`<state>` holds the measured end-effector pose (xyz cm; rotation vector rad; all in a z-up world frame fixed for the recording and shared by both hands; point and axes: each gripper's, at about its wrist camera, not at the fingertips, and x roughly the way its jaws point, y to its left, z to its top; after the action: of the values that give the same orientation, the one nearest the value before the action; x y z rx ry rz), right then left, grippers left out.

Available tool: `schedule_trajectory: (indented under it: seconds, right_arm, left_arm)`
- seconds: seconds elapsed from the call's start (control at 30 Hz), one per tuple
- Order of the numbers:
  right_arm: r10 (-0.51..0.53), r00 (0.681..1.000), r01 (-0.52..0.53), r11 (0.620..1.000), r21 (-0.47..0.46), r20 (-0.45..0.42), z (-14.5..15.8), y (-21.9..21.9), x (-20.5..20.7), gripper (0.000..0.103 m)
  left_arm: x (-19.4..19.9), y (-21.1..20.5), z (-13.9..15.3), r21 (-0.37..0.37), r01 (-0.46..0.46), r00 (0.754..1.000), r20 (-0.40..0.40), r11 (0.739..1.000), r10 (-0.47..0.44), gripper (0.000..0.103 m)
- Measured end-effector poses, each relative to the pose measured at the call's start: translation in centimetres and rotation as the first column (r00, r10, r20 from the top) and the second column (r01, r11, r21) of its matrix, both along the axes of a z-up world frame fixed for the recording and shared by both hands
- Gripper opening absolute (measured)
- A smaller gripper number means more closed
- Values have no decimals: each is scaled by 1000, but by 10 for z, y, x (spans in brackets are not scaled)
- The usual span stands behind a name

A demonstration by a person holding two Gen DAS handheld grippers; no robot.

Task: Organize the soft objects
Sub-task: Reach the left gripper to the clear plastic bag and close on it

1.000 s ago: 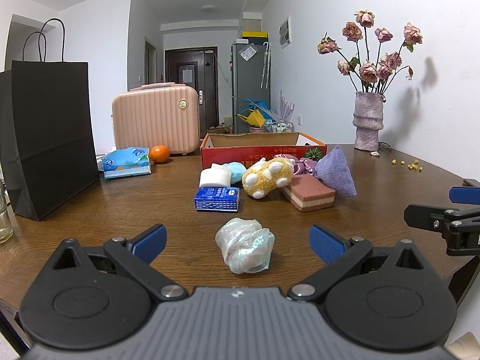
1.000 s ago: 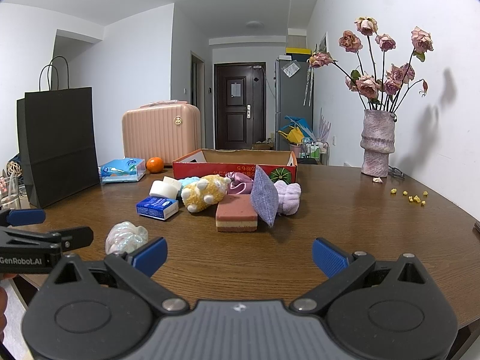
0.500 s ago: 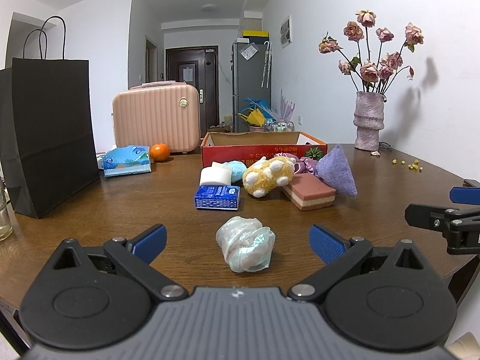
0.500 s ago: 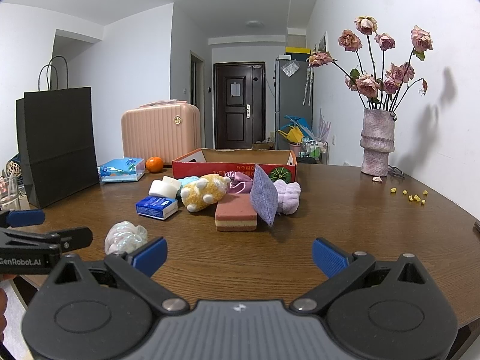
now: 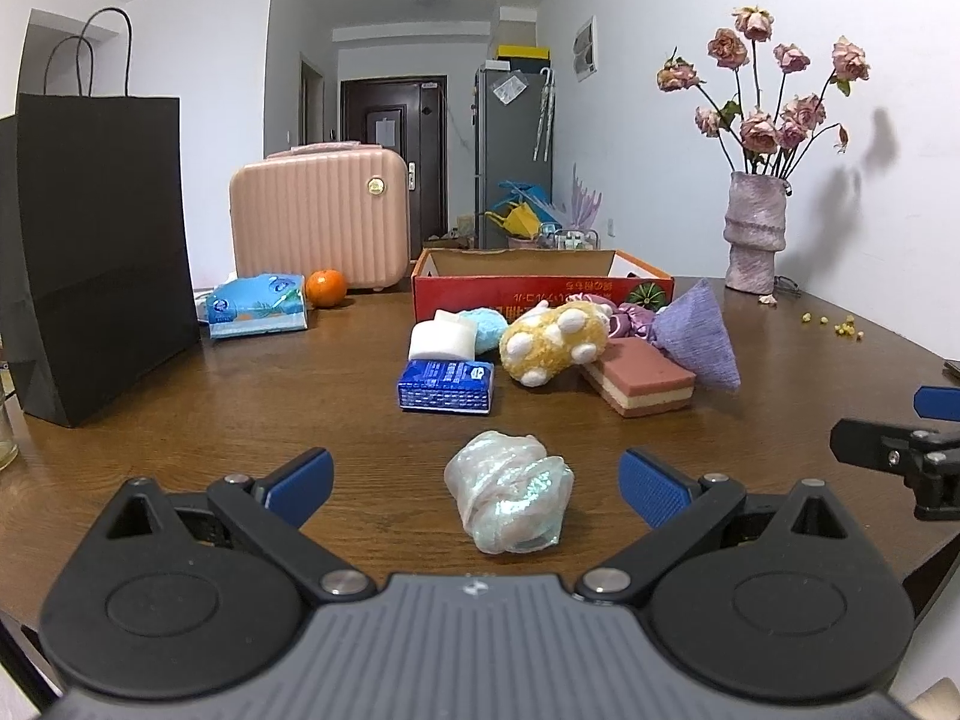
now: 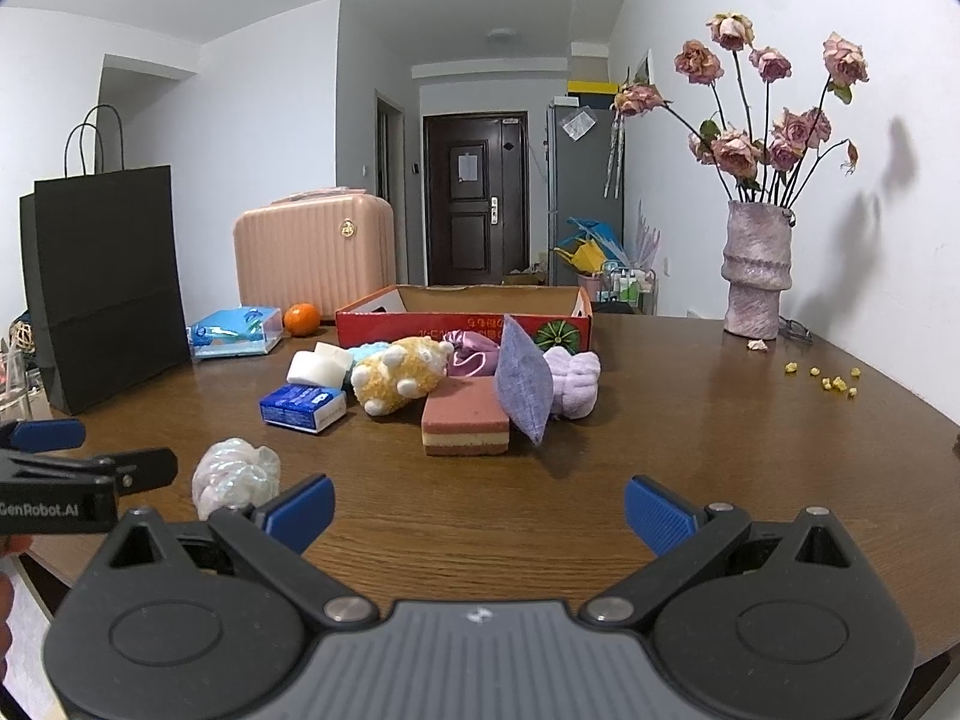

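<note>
Iridescent crumpled pouch (image 5: 509, 498) lies on the table (image 5: 240, 420) between the left tool's (image 5: 474, 480) wide-spread fingers, untouched.

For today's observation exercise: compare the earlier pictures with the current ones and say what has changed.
Nothing visibly changed. Both grippers, left and right, are open and hold nothing; the iridescent pouch lies on the table between the left fingers, untouched.

Crumpled bundle (image 5: 509, 498) before tissue pack (image 5: 445, 385), box (image 5: 540, 285) behind.
</note>
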<state>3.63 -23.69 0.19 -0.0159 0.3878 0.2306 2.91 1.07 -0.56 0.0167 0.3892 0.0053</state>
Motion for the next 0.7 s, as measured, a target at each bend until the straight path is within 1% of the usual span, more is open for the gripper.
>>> schedule_trajectory:
  seconds: [0.2,0.4,0.6,0.67,0.7]
  right_arm:
    - [-4,1000,4,1000,0,-20,-5,-1,14,103]
    - [-8,999,8,1000,5,-43,-10,-1,31,103]
    - [-18,998,19,1000,11,-58,-15,-3,48,103]
    - [-21,998,22,1000,14,-61,-17,-4,53,103]
    - [-21,998,22,1000,15,-63,-17,-4,56,103]
  left_arm:
    - [23,-1,-5,4,9,1000,-27,1000,-9,103]
    - [48,-3,-15,13,25,997,-72,1000,-24,103]
    - [71,-5,-25,17,5,993,-120,1000,-3,103]
    - [78,-5,-29,16,-3,991,-135,1000,5,101]
    - [81,-5,-31,16,-8,990,-143,1000,10,98]
